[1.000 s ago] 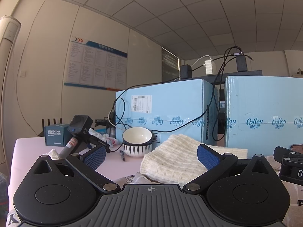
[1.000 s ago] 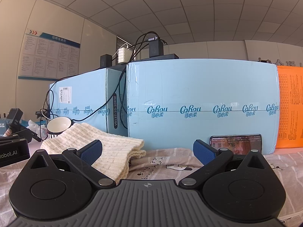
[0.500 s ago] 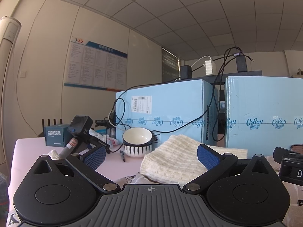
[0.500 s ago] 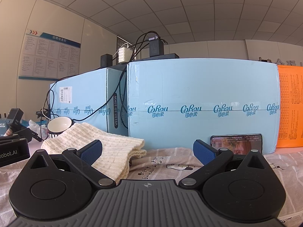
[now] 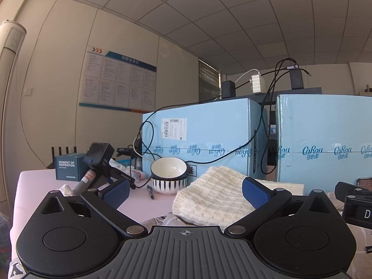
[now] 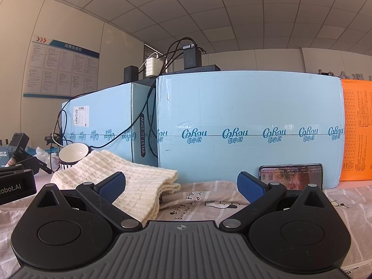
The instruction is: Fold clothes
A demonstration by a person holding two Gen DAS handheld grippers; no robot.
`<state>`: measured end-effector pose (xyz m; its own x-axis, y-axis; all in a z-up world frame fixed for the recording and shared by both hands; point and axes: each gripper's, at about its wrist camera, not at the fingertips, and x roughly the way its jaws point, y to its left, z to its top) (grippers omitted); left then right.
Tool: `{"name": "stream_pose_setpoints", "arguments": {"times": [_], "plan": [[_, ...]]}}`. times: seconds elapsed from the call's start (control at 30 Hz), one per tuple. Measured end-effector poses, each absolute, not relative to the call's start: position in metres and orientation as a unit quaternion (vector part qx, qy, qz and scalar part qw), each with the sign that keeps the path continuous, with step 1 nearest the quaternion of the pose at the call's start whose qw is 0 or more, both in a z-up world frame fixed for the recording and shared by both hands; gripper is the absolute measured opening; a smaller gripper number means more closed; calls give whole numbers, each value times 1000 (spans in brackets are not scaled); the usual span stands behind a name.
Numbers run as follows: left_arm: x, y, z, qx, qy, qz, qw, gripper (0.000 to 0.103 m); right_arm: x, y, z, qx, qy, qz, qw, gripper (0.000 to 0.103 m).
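Cream knitted garment (image 5: 216, 195), folded, lying on a grey printed cloth (image 6: 209, 204) that covers the near part of the table; in the right wrist view its folded edges (image 6: 162, 186) face right, stacked in layers. Left gripper (image 5: 186, 191): jaws spread wide, blue pads (image 5: 254, 191) empty, the garment seen between them but not touched. Right gripper (image 6: 181, 186): jaws likewise released and holding nothing, the left pad (image 6: 111, 186) in front of the garment, the printed cloth showing between the fingers. Behind the garment, two light blue cartons (image 6: 244, 125) stand side by side, with black cables (image 5: 148, 139) draped over them. A striped bowl (image 5: 168, 176) stands just left of the garment on the pink tabletop (image 5: 34, 181), a pen (image 5: 150, 188) beside it. A phone (image 6: 290, 176) leans against the right carton; an orange sheet (image 6: 358, 130) stands at far right.
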<state>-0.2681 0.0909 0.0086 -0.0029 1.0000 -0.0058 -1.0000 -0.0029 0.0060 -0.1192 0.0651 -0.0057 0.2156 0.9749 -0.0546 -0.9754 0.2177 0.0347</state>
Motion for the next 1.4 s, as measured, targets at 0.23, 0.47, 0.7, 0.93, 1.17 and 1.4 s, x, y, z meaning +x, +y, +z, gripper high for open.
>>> {"name": "stream_pose_setpoints", "arguments": {"times": [0.23,0.47,0.7,0.93,1.17,1.4], "plan": [[-268,91,9,0,4,708,706,103,-119,65,-6,-4,34,626,779,103],[-269,91,9,0,4,708,706,103,-118,65,-6,-4,35,627,778,103],[-268,91,8,-1,5,708,707,103,-118,66,-5,-5,36,628,778,103],[-268,91,8,-1,6,707,707,103,-118,66,-5,-4,37,628,777,103],[-268,92,8,-2,7,707,707,103,-117,67,-5,-5,38,629,777,103],[-268,91,8,-1,7,707,707,103,-117,67,-5,-5,39,629,777,103]]}}
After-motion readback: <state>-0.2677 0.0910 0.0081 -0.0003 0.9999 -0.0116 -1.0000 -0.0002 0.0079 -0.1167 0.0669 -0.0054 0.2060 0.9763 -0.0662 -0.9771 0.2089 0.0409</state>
